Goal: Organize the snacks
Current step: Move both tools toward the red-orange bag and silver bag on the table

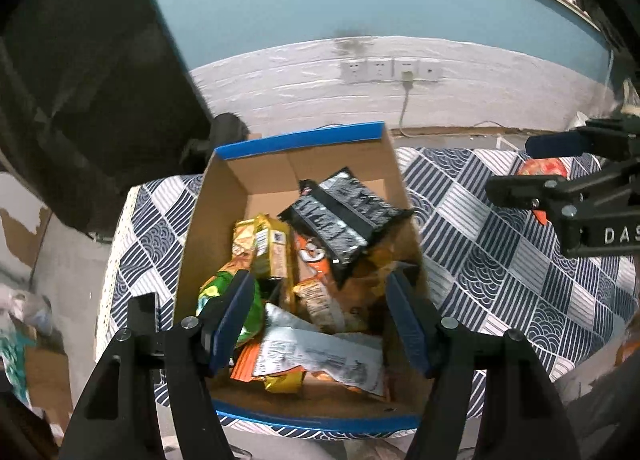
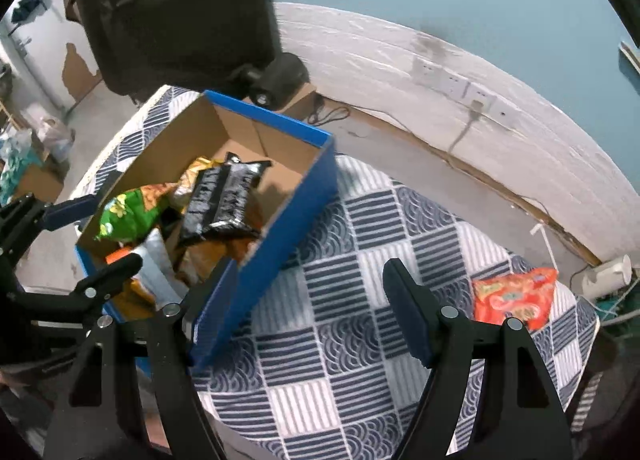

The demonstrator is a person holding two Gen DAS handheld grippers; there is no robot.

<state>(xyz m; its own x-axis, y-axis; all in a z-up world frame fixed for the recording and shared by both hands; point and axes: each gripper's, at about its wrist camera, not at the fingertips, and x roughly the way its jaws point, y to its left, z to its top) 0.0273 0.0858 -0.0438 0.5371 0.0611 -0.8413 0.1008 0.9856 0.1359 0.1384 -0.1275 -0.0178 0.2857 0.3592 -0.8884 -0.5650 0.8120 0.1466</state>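
Observation:
An open cardboard box (image 1: pixel 300 140) with blue outer walls (image 2: pixel 280 244) stands on a blue-and-white patterned tablecloth (image 2: pixel 360 340). Inside lie several snack packs: a black one (image 1: pixel 344 216) on top, a yellow one (image 1: pixel 264 244), a green one (image 2: pixel 128 212) and a silver-white one (image 1: pixel 320 352). My left gripper (image 1: pixel 320 316) hangs open over the box's near half, its pads touching no pack. My right gripper (image 2: pixel 304 300) is open above the cloth beside the box's right wall. An orange snack pack (image 2: pixel 516 294) lies alone on the cloth to the right.
A large dark chair back (image 2: pixel 172 8) looms behind the box at the left. Wall sockets (image 1: pixel 390 70) with a cable sit on the white lower wall. A white cup (image 2: pixel 608 276) lies on the floor past the table's right edge. Bags and cardboard (image 1: pixel 44 376) clutter the floor at left.

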